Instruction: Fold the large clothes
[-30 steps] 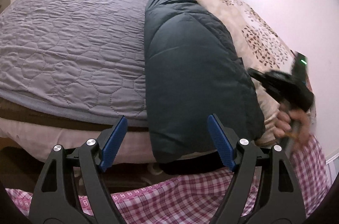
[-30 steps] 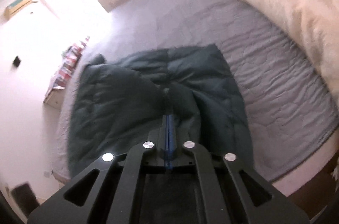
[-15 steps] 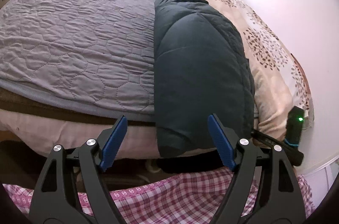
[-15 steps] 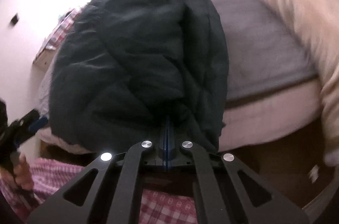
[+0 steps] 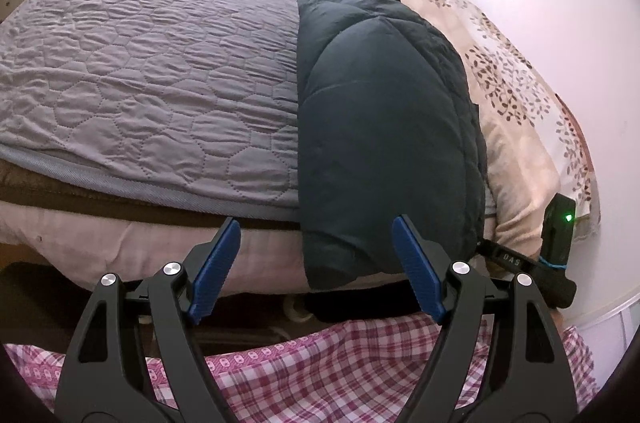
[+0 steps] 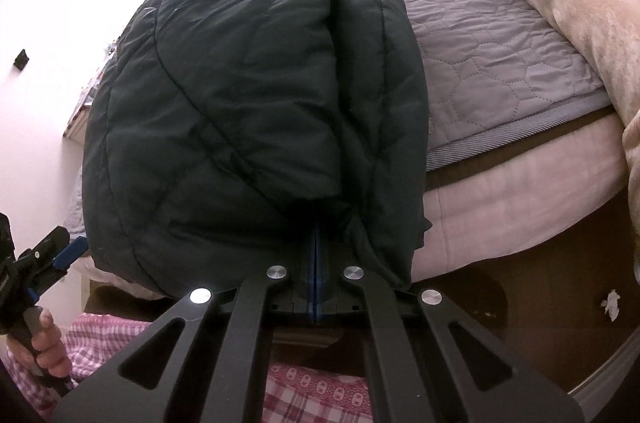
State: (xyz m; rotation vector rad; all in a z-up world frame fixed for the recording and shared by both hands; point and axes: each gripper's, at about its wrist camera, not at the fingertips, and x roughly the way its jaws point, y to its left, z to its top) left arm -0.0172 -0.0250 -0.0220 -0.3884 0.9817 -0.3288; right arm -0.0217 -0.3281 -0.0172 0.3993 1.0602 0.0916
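Observation:
A dark teal quilted jacket [image 5: 380,127] lies folded lengthwise on the bed, its near end hanging over the mattress edge. My left gripper [image 5: 316,265] stands open in front of that near end, nothing between its blue pads. In the right wrist view the jacket [image 6: 248,103] fills the middle, bunched and doubled over. My right gripper [image 6: 316,243] is shut on the jacket's near hem, its fingertips buried in the fabric. The right gripper's black body [image 5: 556,255] shows in the left wrist view at the jacket's lower right corner.
A grey quilted bedspread [image 5: 152,63] covers the bed. A cream blanket with a leaf print [image 5: 508,91] lies along the pink wall. The person's pink checked clothing [image 5: 328,371] sits below both grippers. A hand on the left gripper's handle [image 6: 44,343] shows at the lower left.
My right gripper pulled the jacket's hem toward the bed's near edge and down, doubling the jacket over. The left gripper stayed open and nearly still.

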